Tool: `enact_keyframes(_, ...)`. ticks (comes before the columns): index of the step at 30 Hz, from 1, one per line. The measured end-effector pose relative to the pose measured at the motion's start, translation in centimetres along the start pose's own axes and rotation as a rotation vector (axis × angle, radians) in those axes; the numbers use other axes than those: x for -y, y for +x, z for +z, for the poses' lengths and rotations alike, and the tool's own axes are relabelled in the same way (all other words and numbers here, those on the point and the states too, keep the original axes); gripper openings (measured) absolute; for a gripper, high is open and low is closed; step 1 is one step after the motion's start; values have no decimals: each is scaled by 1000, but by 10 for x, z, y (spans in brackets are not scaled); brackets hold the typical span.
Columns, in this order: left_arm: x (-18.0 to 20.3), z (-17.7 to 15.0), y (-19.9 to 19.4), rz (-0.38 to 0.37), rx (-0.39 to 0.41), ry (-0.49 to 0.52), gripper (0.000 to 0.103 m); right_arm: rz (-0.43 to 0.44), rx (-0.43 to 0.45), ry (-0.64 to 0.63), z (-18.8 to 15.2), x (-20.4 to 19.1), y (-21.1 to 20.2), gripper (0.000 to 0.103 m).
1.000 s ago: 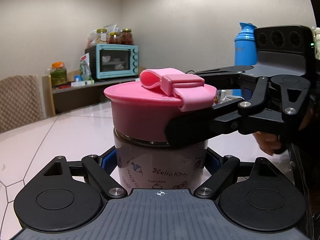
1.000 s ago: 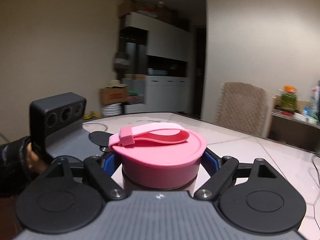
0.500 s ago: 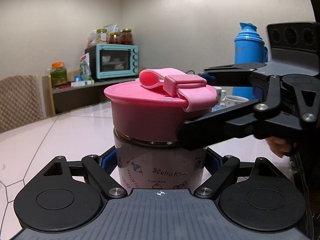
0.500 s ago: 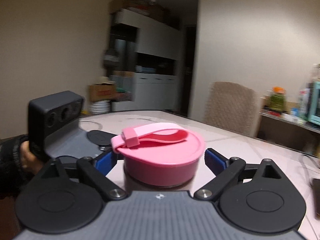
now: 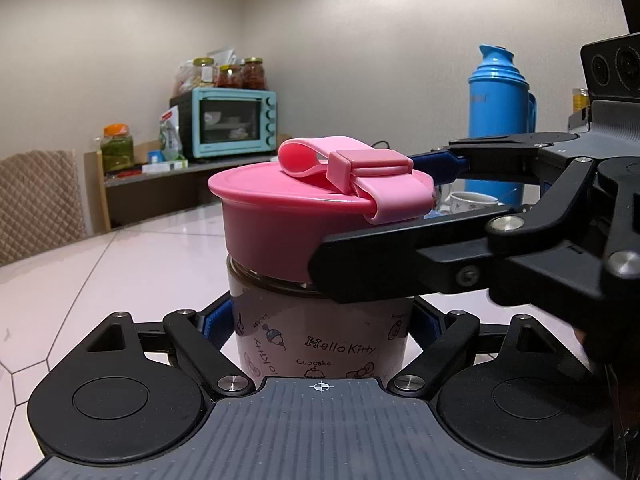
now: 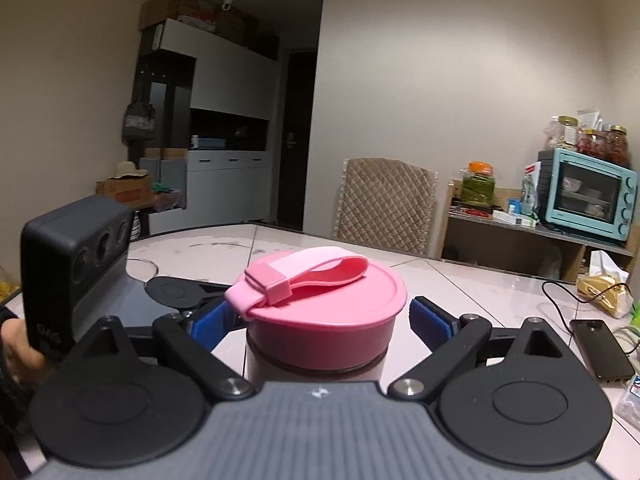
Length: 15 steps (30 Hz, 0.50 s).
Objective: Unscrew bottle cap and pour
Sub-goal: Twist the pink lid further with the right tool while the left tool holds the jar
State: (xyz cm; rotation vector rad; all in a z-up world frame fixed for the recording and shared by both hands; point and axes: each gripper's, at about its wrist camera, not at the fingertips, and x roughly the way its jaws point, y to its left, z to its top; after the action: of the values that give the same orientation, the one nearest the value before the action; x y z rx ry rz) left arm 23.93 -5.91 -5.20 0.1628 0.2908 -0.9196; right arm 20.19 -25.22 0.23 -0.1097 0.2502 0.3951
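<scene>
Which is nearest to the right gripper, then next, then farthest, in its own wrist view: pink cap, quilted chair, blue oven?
1. Pink cap, between the right gripper fingers.
2. Quilted chair, beyond the table, centre-right.
3. Blue oven, far right shelf.

On my left wrist feed I can read "Hello Kitty" and, below it, "Cupcake" printed on the bottle [image 5: 320, 340], with "Kitty" again running sideways near a small drawing. A word by the strawberry drawing is too small to make out. On the right wrist feed I find nothing legible
</scene>
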Motion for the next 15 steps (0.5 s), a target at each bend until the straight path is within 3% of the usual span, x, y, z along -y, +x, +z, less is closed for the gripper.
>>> enact_keyframes(11,-1,0,0,0,0,0,90,-49,3,25,-8,-10,6,94)
enact_keyframes(15,-1,0,0,0,0,0,90,-58,13,21,-9,-13,5,89)
